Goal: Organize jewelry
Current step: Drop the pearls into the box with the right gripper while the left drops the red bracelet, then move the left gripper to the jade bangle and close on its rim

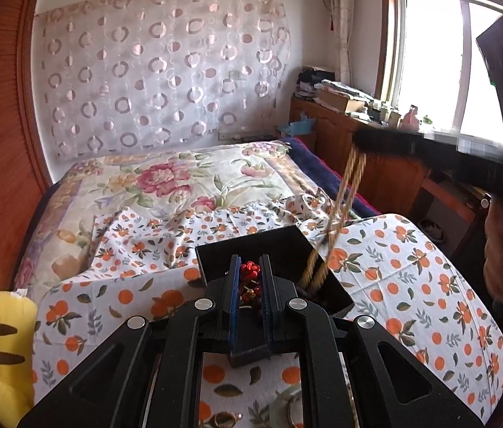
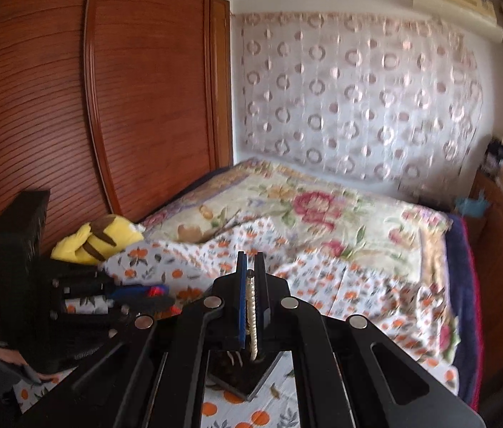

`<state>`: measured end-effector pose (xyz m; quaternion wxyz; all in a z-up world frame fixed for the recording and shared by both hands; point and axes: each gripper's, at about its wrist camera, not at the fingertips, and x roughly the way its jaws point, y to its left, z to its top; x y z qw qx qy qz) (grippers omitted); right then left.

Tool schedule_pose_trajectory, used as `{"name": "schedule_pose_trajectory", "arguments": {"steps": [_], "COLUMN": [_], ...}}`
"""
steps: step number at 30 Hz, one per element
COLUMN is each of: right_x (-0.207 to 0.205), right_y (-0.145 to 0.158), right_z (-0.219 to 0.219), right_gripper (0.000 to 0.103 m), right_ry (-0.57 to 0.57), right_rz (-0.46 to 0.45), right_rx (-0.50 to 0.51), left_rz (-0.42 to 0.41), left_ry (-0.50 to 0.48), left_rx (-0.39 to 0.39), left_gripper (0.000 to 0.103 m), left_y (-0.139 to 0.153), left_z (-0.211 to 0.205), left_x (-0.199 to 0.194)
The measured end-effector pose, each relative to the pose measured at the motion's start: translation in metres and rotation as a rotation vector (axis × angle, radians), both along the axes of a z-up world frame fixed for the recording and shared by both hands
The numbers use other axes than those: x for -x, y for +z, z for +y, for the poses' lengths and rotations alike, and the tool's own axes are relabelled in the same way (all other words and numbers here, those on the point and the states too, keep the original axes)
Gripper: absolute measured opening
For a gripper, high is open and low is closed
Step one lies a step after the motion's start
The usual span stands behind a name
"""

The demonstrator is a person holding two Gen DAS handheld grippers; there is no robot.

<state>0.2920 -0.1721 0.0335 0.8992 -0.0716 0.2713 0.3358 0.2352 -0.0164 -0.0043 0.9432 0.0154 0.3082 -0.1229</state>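
Jewelry sits partly in a shallow black tray (image 1: 283, 246) that rests on a table under an orange-print cloth (image 1: 412, 285). From the left wrist view, the left gripper (image 1: 250, 278) is closed on a red beaded piece (image 1: 249, 274), held between its blue-edged pads above the tray's near side. A gold rope chain (image 1: 344, 207) hangs in a doubled strand from the right gripper (image 2: 250, 278), whose dark, blurred body crosses the upper right of that view; the chain's lower end reaches into the tray's right half. In the right wrist view the same chain runs between the right gripper's shut pads, and a corner of the tray shows below them. More pieces, a pale bangle (image 1: 283, 399) among them, lie on the cloth near the bottom edge, outside the tray. Past the table's far edge lies a bed with a floral cover (image 1: 180, 178); a yellow plush toy (image 1: 1, 353) sits at the left, against a wooden wardrobe (image 2: 108, 107). Bare cloth stretches right of the tray.
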Motion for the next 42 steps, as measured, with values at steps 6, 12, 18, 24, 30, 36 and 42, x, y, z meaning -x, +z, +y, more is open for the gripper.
{"name": "schedule_pose_trajectory", "arguments": {"steps": [6, 12, 18, 24, 30, 36, 42], "right_x": [-0.007, -0.009, -0.004, 0.015, 0.043, 0.069, 0.081], "right_y": [-0.033, -0.042, -0.053, -0.07, -0.092, -0.119, -0.129], "right_z": [0.003, -0.004, -0.017, -0.025, -0.03, -0.025, -0.024], "right_gripper": [0.006, 0.006, 0.007, 0.007, 0.007, 0.007, 0.018], "right_ry": [0.015, 0.009, -0.008, -0.022, -0.017, -0.006, -0.001], "right_rz": [0.073, 0.087, 0.111, 0.133, 0.175, 0.217, 0.242], "right_rx": [-0.006, 0.002, -0.001, 0.008, 0.013, 0.048, 0.058], "left_rz": [0.021, 0.031, 0.031, 0.02, 0.031, 0.095, 0.164], "left_ry": [-0.007, -0.013, -0.019, -0.029, -0.05, -0.05, -0.048], "left_rx": [0.006, -0.003, -0.005, -0.009, -0.02, -0.033, -0.042], "left_gripper": [0.009, 0.009, 0.024, 0.029, 0.04, 0.04, 0.04], "left_y": [-0.007, -0.012, -0.013, -0.011, -0.022, -0.047, -0.072], "left_z": [-0.004, -0.009, -0.013, -0.013, -0.006, 0.003, 0.011], "left_x": [-0.017, -0.024, -0.025, -0.011, 0.021, 0.043, 0.052]}}
